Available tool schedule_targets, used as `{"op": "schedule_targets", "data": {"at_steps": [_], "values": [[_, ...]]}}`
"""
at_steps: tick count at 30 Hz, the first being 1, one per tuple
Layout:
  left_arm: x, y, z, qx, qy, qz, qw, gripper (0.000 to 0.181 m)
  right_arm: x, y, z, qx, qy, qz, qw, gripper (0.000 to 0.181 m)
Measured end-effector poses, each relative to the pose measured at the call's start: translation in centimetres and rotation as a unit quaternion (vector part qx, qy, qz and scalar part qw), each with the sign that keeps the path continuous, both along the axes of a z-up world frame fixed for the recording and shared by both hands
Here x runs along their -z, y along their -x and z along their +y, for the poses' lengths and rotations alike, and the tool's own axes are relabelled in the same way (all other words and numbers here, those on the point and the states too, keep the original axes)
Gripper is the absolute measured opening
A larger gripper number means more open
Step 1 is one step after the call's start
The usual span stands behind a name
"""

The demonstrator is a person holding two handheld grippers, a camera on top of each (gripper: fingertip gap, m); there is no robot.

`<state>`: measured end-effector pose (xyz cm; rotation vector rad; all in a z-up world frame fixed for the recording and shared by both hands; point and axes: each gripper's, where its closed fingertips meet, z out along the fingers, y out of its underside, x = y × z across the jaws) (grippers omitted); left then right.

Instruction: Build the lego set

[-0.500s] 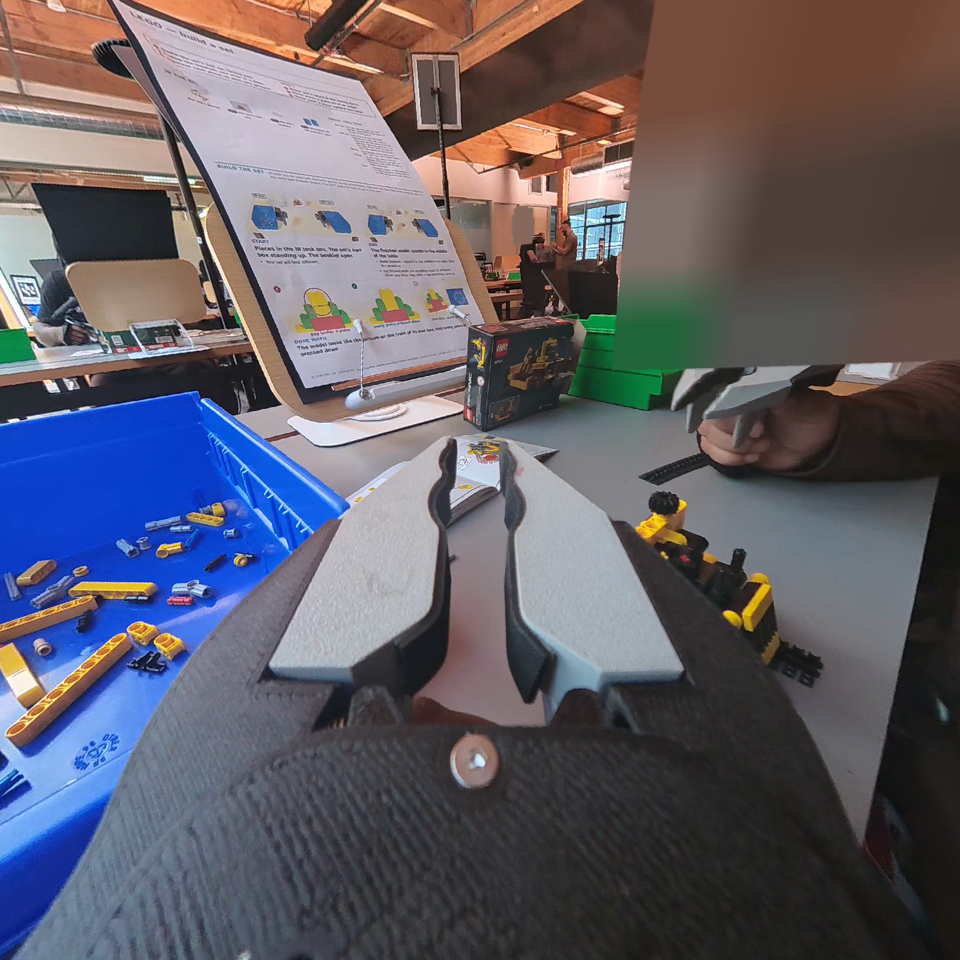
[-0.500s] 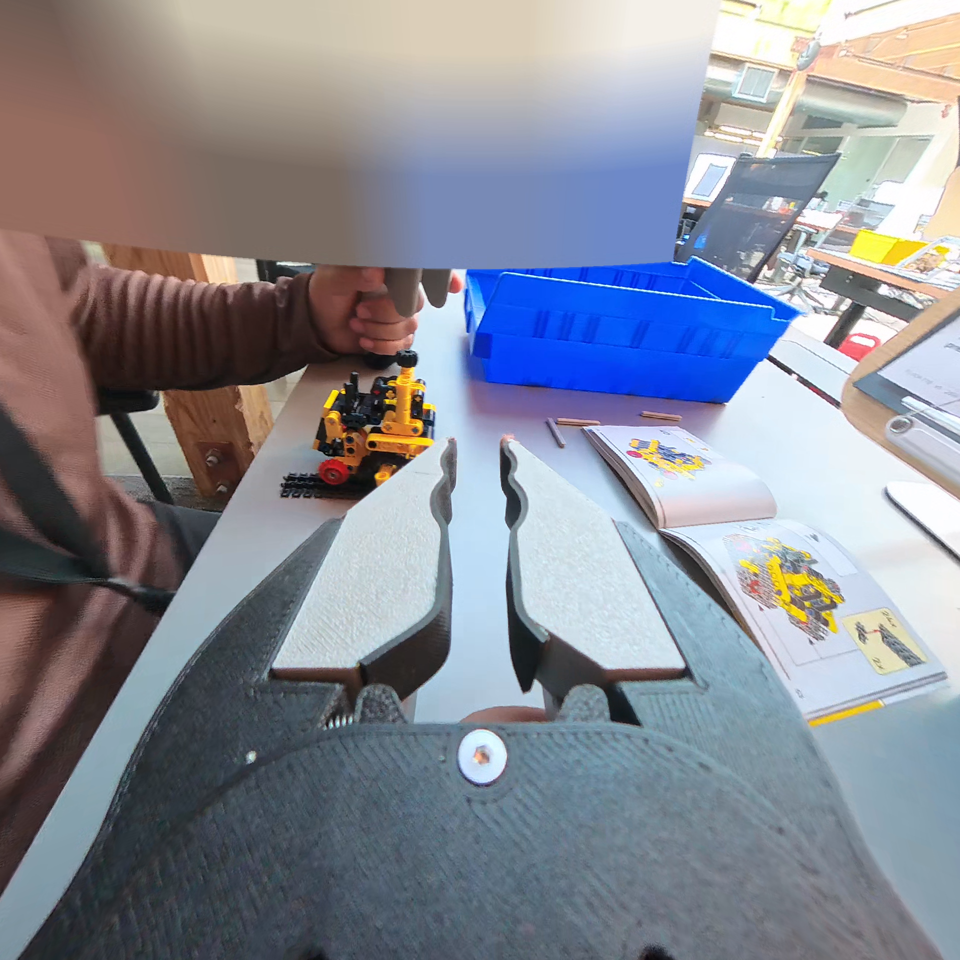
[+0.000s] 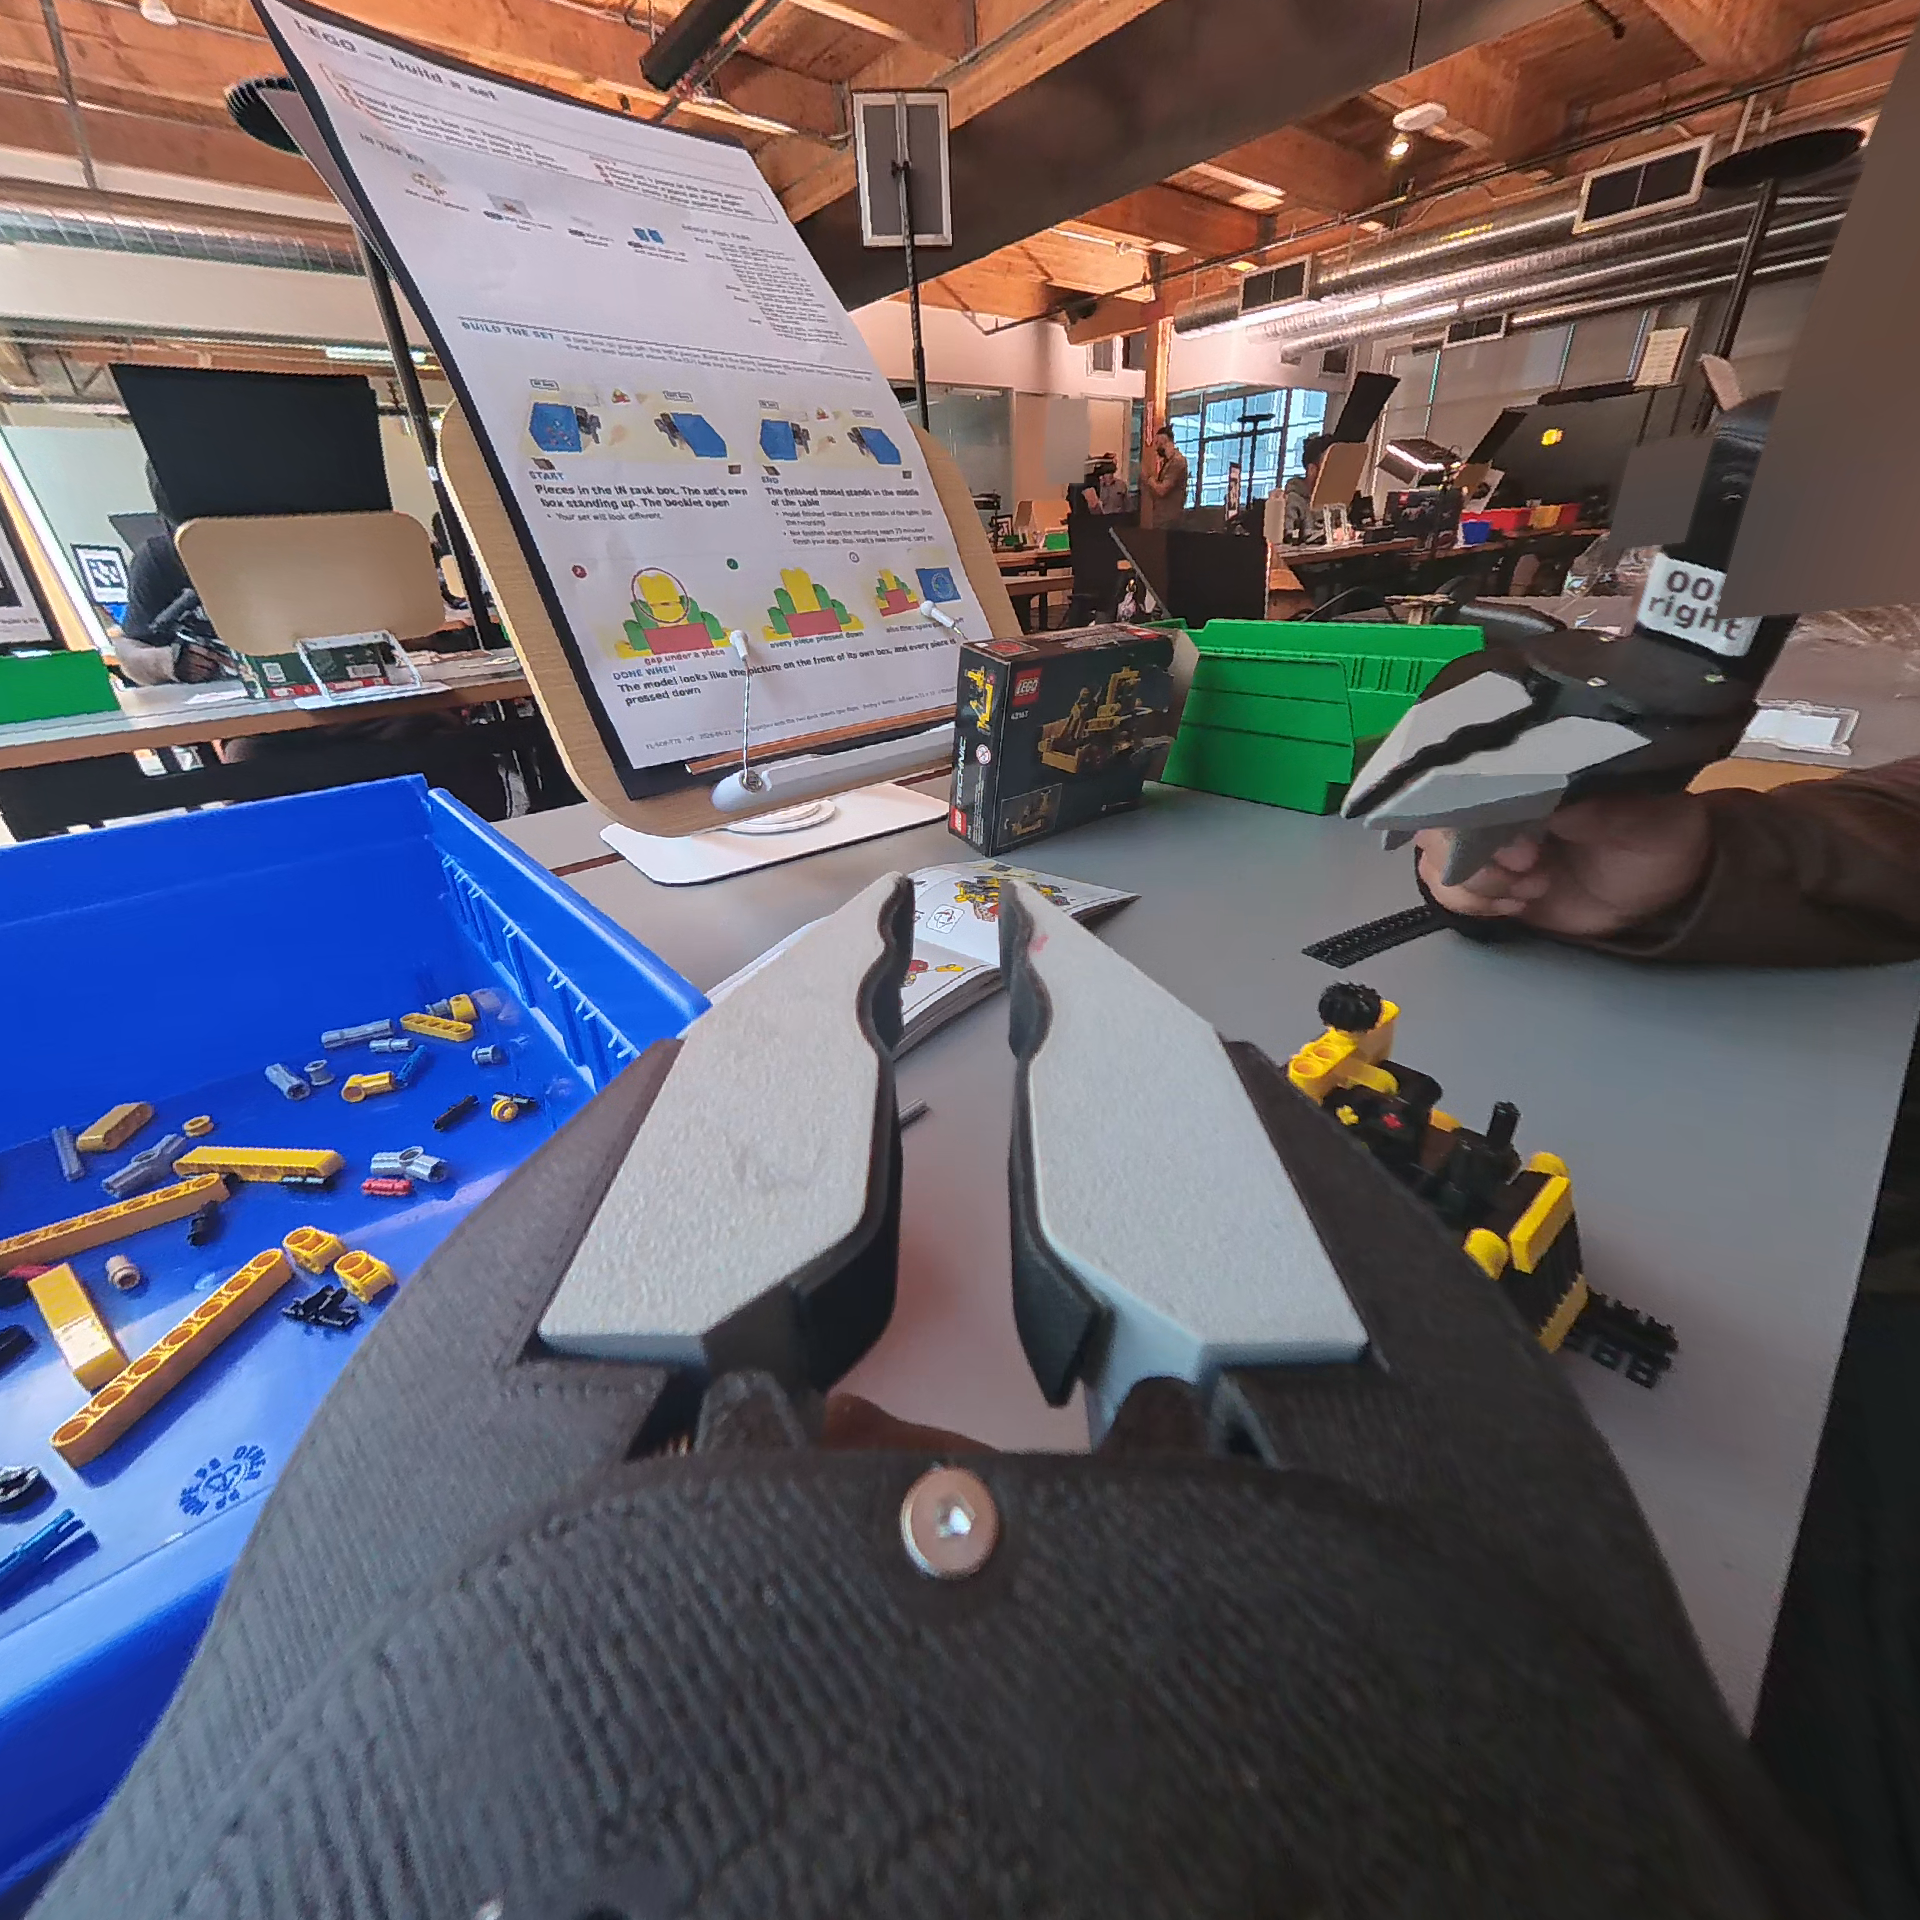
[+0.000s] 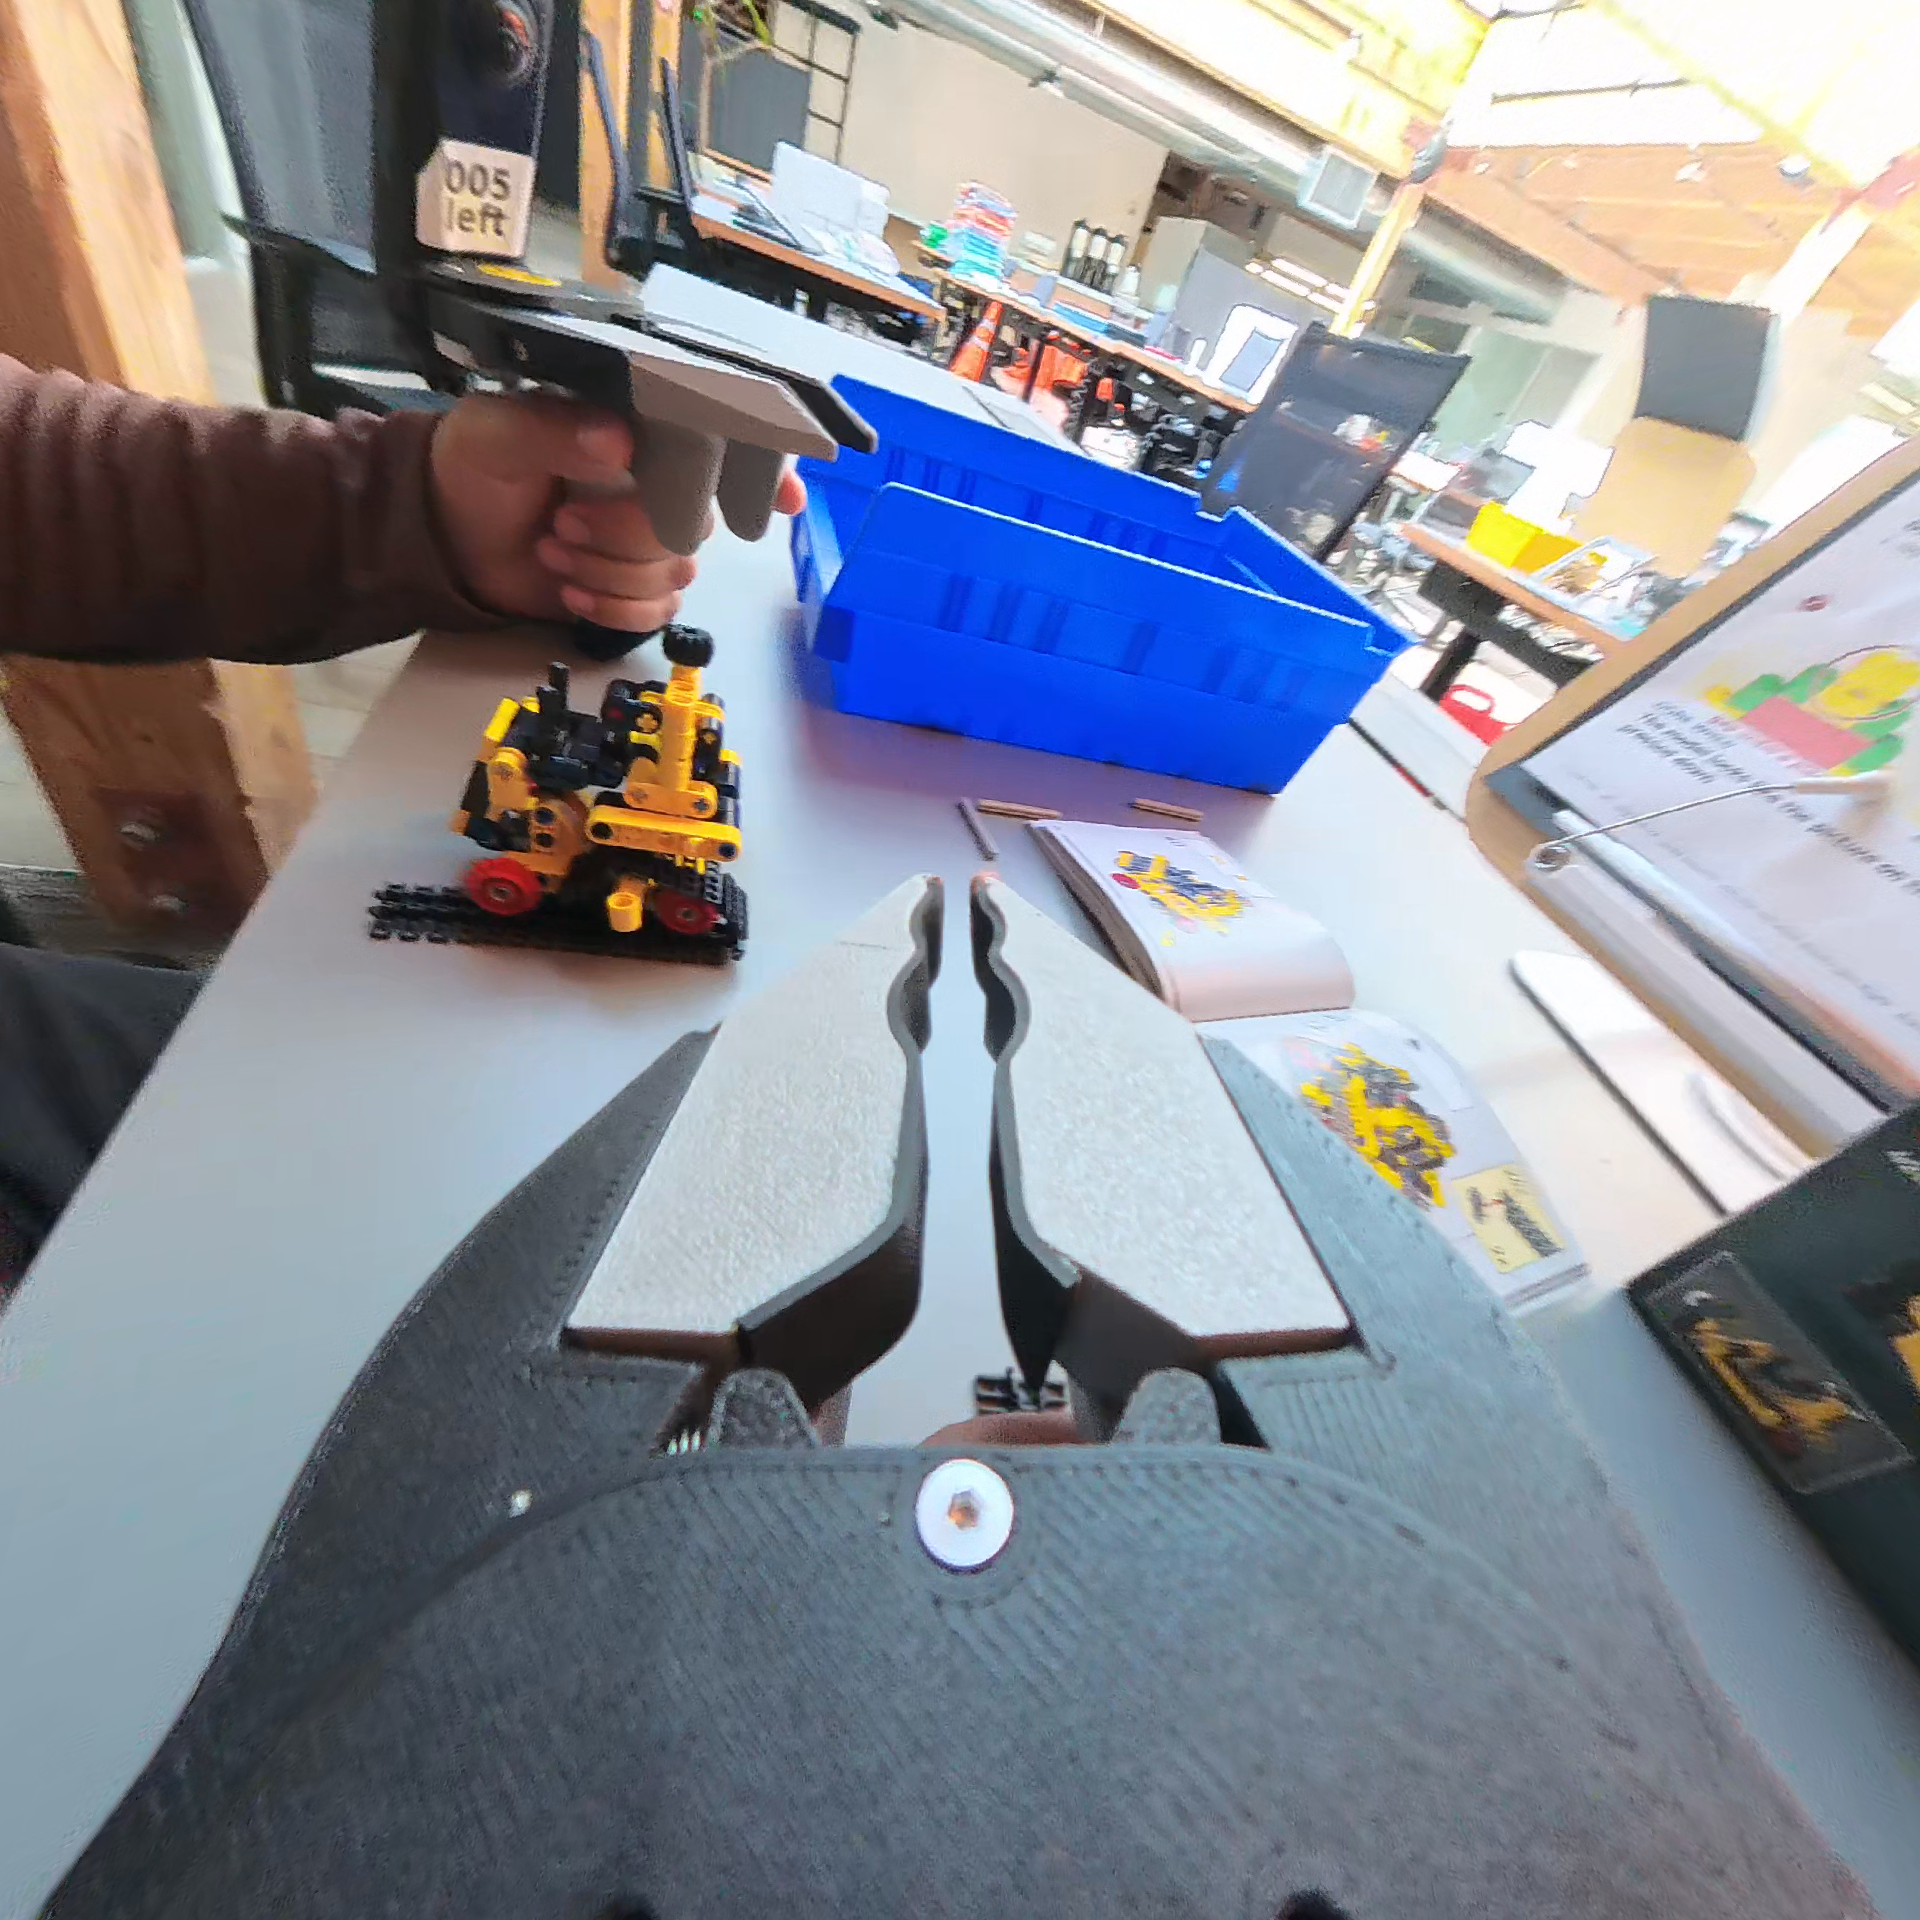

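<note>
A partly built yellow and black bulldozer model (image 3: 1455,1174) stands on the grey table (image 3: 1714,1091), right of my left gripper (image 3: 954,902). That gripper is slightly open and empty. In the right wrist view the model (image 4: 613,800) sits on a black track strip (image 4: 561,927), ahead and left of my right gripper (image 4: 956,883). Its tips nearly touch and hold nothing. The right gripper also shows in the left wrist view (image 3: 1455,774), above a loose black track piece (image 3: 1371,930). Loose yellow, grey and black pieces (image 3: 208,1195) lie in the blue bin (image 3: 540,935).
An open instruction booklet (image 4: 1226,935) lies mid-table, with thin rods (image 4: 977,826) beside it. The blue bin (image 4: 1091,644) is behind them. The set's box (image 3: 1060,738), a green bin (image 3: 1309,717) and an instruction board on a stand (image 3: 665,468) are at the back. My right fingertips sit around 20 cm from my left ones.
My right gripper's jaws have closed from a small gap to nearly touching, and its view has moved closer to the model. The left gripper has hardly moved.
</note>
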<state>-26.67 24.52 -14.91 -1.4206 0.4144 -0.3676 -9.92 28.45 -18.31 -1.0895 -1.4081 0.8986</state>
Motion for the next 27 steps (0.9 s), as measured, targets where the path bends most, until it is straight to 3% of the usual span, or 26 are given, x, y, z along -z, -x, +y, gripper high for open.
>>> {"op": "schedule_targets", "data": {"at_steps": [14,27], "values": [[-0.1,0.5,0.1,-0.011,0.000,-0.010,1.000,0.013,0.2,0.0,1.0,0.072,-0.072,-0.010,0.995,0.000],[0.1,0.1,0.6,0.008,0.014,-0.012,1.000,0.014,1.5,0.5,-1.1,0.018,-0.080,-0.045,0.996,0.000]]}}
